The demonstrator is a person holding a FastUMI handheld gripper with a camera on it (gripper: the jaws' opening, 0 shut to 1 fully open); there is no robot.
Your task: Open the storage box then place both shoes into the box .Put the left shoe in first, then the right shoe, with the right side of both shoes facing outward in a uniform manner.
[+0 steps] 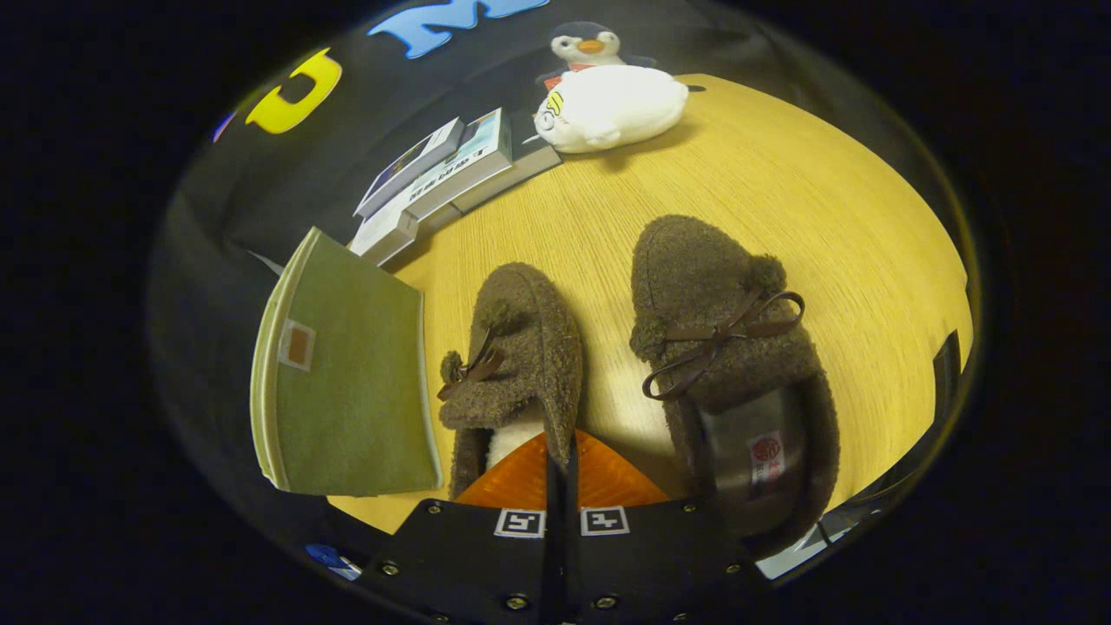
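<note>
I have gripper (562, 473) clamped on inner rim of left brown fleece bow slipper (512, 365); right matching slipper (729, 347) just beside, on wooden table (833, 217); green fabric storage box (347, 382) left of both.

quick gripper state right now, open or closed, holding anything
gripper: fingers closed together, pinching the side wall of the left shoe at its opening.

Wooden table (781, 200) — two shoes (720, 330), green box (347, 382), books (451, 174), plush toys (608, 108).
</note>
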